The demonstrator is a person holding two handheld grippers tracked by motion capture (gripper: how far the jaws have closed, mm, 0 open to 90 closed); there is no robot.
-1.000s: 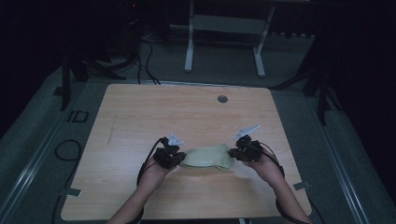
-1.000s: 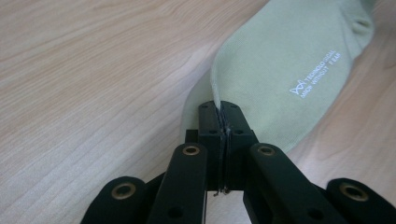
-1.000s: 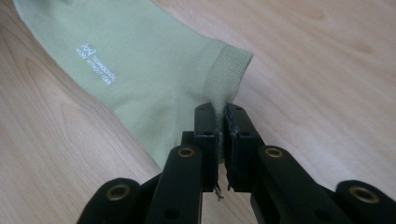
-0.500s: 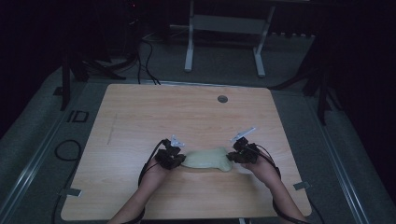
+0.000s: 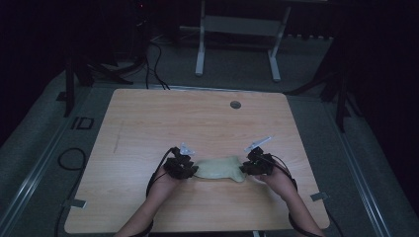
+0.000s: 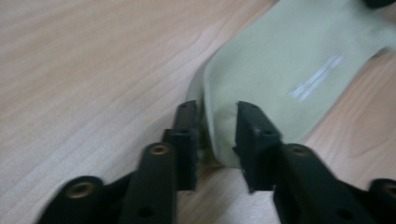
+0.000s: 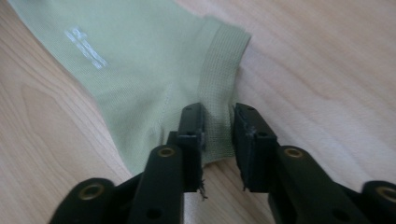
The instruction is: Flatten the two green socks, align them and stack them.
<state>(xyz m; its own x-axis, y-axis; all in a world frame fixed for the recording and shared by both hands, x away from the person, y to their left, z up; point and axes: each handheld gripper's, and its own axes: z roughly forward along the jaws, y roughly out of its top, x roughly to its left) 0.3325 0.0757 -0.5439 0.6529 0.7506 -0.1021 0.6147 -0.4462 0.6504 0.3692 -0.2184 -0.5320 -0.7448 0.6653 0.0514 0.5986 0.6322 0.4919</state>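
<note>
A pale green sock (image 5: 220,168) lies flat on the wooden table (image 5: 148,128), stretched between both grippers. The left gripper (image 6: 215,135) and the right gripper (image 7: 218,140) have just been opening; each now stands released, sock fabric loose between its jaws.

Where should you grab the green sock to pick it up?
Best by its two ends. The green sock lies flat and limp along the table, so each gripper comes in level from its own end: the left gripper at the rounded toe, the right gripper at the ribbed cuff.
</note>
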